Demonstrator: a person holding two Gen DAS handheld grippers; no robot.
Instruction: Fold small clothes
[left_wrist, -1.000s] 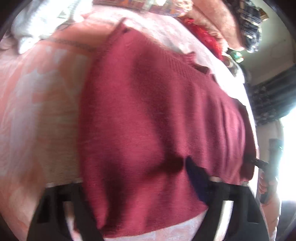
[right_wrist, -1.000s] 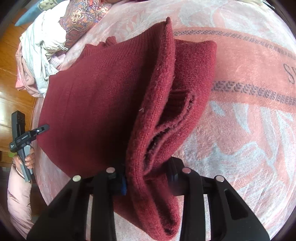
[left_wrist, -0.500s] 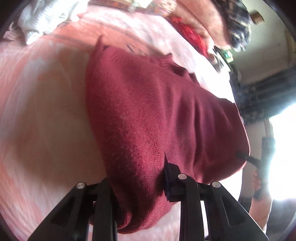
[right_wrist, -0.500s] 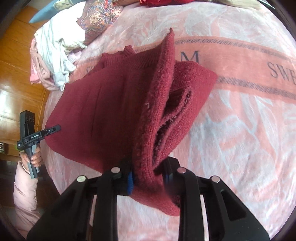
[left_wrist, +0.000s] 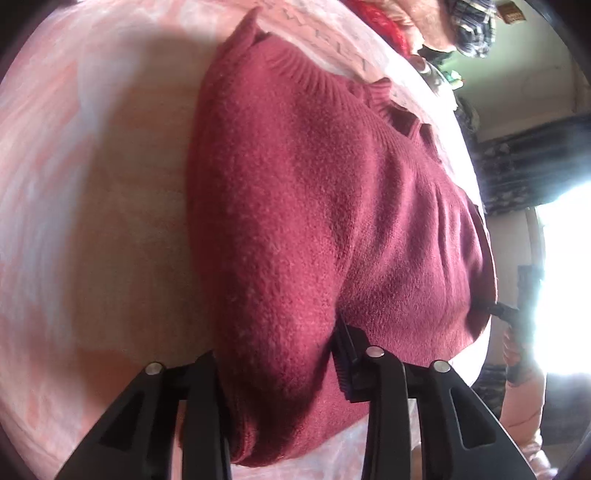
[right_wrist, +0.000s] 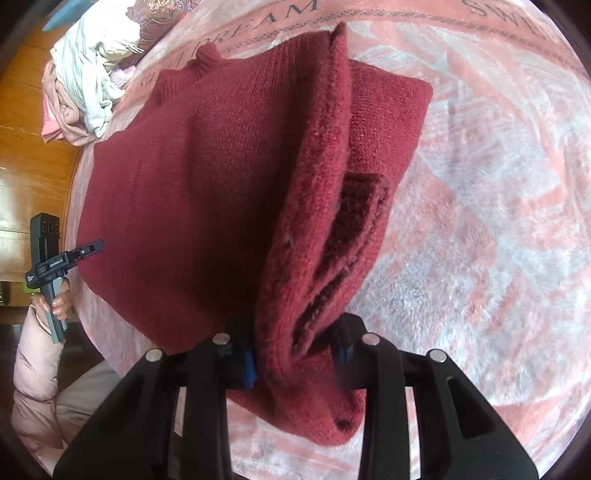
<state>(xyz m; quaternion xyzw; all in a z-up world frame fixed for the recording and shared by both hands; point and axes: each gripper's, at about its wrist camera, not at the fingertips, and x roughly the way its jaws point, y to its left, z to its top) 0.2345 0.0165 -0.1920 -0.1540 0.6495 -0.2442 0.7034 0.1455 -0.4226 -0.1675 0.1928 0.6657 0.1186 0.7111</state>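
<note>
Sweater (right_wrist: 207, 192), dark red knit, lifted at near edge over pink blanket (right_wrist: 480, 229) on bed; far part with ribbed collar resting on blanket. Left tongs (left_wrist: 277, 365) clamped on one bunched corner, jaws easing open, knit between pads. Right tongs (right_wrist: 295, 343) clamped on opposite corner, several layers stacked between pads, jaws likewise easing open. Step judged: carrying near edge over toward collar for a crosswise fold.

To do well: keep both corners level and taut so edge stays straight; lay edge flush with collar line; lower until knit rests on blanket before letting go fully; release both sides together. Risk: thick bundle in right tongs slipping early, skewing fold. Unfolded pile (right_wrist: 88, 74) well apart at bed edge.
</note>
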